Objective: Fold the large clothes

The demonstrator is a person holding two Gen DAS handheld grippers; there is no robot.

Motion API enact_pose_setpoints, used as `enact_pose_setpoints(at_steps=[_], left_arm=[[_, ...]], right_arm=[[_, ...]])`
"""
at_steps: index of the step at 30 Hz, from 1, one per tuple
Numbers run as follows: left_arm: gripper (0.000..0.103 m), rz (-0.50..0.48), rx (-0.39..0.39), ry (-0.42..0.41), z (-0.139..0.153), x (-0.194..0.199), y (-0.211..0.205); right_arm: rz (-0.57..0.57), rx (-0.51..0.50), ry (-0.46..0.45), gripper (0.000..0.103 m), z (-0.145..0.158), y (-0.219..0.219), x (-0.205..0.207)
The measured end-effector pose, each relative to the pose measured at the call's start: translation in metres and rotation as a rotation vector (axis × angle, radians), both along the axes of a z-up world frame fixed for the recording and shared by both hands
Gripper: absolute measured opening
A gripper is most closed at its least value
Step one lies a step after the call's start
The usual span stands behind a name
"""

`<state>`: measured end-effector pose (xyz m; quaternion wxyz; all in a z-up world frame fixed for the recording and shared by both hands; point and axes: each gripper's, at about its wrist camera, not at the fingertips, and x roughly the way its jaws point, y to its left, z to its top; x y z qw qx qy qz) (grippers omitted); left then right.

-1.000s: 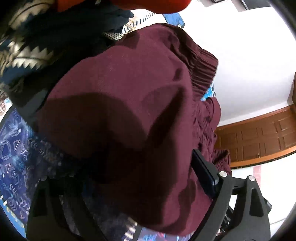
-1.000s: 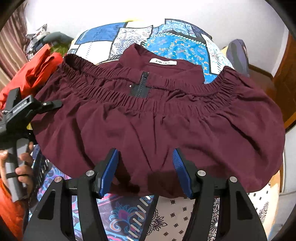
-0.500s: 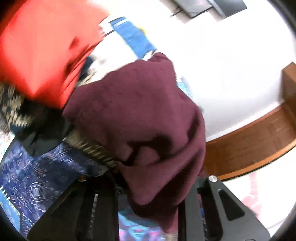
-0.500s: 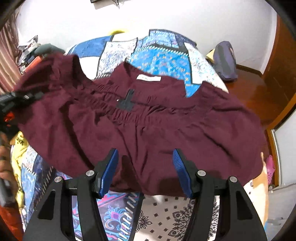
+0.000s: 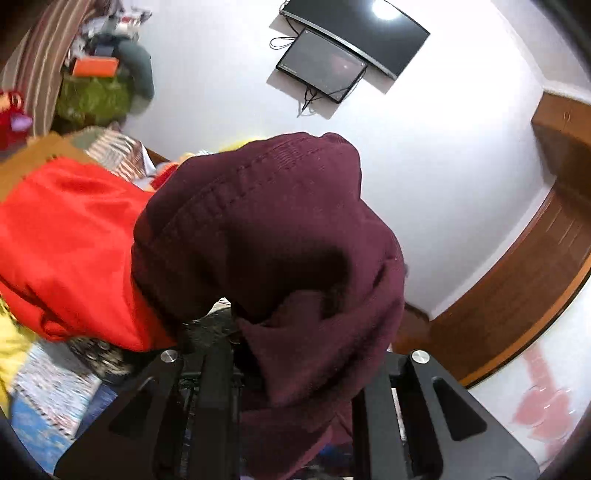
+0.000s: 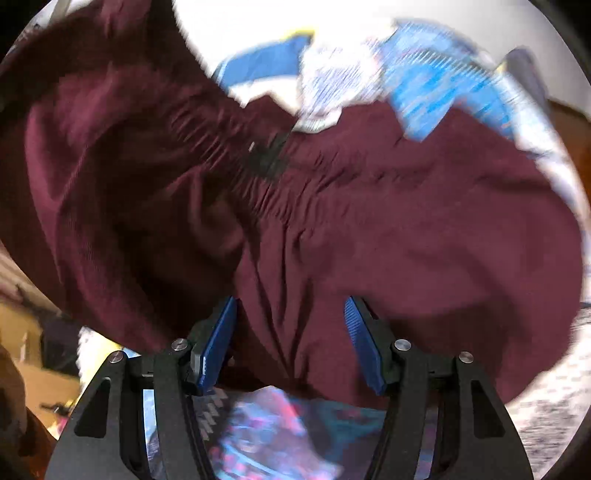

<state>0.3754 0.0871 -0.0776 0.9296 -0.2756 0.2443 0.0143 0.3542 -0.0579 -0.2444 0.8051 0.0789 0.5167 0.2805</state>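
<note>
Draping in a bunched hood shape over the left gripper (image 5: 295,373): maroon garment (image 5: 269,236), stitched ribbed hem at top, cloth falling between and over the black fingers (image 5: 214,391). Left fingers drawn in on the fabric, looks like clamped on it, though pads hidden under cloth so not fully sure. Raised well off the bed in left wrist view, camera tilted up toward the wall.

Same maroon garment (image 6: 332,221) in right wrist view, spread wide across the frame, elastic gathered band (image 6: 236,155) running diagonally, black zipper patch (image 6: 269,158) near its middle. Left portion lifted and curled up toward top left, right portion lying lower over the patterned bedspread (image 6: 443,88). Heavy motion blur here. Right gripper (image 6: 291,343) with blue pads (image 6: 216,347) set wide apart, garment edge sagging into the gap, pads not pressing it. Jaws parted.

Around it, left wrist view: red garment (image 5: 70,243) just beside and partly behind the maroon one, yellow cloth (image 5: 14,354) at far left, patterned blue bedding (image 5: 48,406) below. White wall (image 5: 424,184) with dark mounted screen (image 5: 354,33) and smaller black panel (image 5: 321,66) with cables. Wooden panelling (image 5: 517,295) at right. Pile of clutter (image 5: 96,81) top left.
</note>
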Motion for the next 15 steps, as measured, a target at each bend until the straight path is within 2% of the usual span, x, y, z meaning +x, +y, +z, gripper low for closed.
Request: enact_pose_setpoints(at_steps=[3,5,7,10,13,15], left_arm=[[0.016,-0.024,0.054,0.036,-0.014,0.008,-0.010],[0.016,-0.036,0.101,0.043,-0.017,0.010,-0.023],[0.016,-0.053,0.138,0.036,-0.018,0.020,-0.027],[0.016,-0.118,0.191,0.021,-0.015,0.030,-0.061],[0.016,-0.206,0.257,0.017,-0.022,0.037,-0.106],[0.016,-0.290,0.361,0.036,-0.040,0.038,-0.149]], right_arm=[[0.024,-0.040,-0.004,0.057,-0.012,0.014,-0.001],[0.050,-0.027,-0.004,0.057,-0.009,0.008,-0.003],[0.026,0.009,-0.011,0.057,0.000,-0.015,-0.008],[-0.069,0.024,-0.091,0.057,0.019,-0.068,-0.020],[-0.204,-0.029,-0.160,0.057,0.032,-0.131,-0.035],[-0.284,-0.085,-0.179,0.057,0.034,-0.169,-0.043]])
